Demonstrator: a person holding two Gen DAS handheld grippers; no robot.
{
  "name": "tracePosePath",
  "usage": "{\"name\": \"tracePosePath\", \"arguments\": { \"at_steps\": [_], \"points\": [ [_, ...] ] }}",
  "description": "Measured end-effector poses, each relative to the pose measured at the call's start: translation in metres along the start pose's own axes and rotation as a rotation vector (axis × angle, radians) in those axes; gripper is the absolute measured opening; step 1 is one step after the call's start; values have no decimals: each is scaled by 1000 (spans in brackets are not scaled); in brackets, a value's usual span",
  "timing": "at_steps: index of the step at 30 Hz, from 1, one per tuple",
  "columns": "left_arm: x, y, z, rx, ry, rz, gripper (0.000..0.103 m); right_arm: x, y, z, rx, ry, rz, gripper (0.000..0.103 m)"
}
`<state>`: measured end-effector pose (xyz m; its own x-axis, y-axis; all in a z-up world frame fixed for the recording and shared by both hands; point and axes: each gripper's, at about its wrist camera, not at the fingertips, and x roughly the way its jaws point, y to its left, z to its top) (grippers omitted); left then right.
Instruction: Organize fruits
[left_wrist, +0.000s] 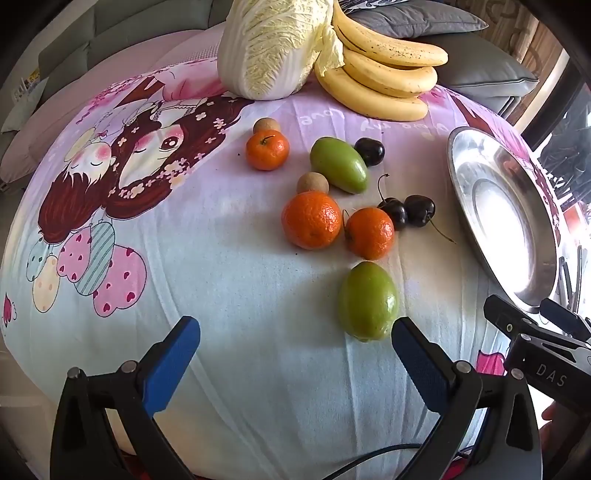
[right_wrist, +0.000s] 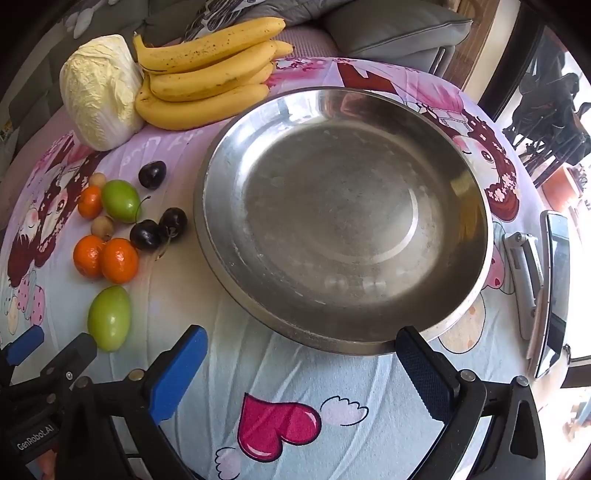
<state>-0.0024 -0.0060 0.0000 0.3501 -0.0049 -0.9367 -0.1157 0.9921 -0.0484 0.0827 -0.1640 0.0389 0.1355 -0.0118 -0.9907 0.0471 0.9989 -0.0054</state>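
The left tongs (left_wrist: 295, 360) hang spread wide and empty above the cloth-covered table (left_wrist: 221, 295), the nearest green fruit (left_wrist: 368, 301) just beside one blue pad. That fruit is smooth and rounded; pinched off-centre, I'd expect it to squirt away into the tangerines (left_wrist: 311, 220) and cherries (left_wrist: 406, 211). The right tongs (right_wrist: 301, 365), equally released, hover over the empty steel basin (right_wrist: 343, 218) and could knock its rim.
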Motion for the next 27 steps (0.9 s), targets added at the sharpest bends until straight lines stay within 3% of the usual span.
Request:
{"name": "tracePosePath", "arguments": {
  "at_steps": [12,27],
  "points": [
    [0,2,1,4,-12,-26,103,1,0,0,1,2,-3,103],
    [1,0,1,17,4,6,103,1,0,0,2,2,-3,103]
  ]
}}
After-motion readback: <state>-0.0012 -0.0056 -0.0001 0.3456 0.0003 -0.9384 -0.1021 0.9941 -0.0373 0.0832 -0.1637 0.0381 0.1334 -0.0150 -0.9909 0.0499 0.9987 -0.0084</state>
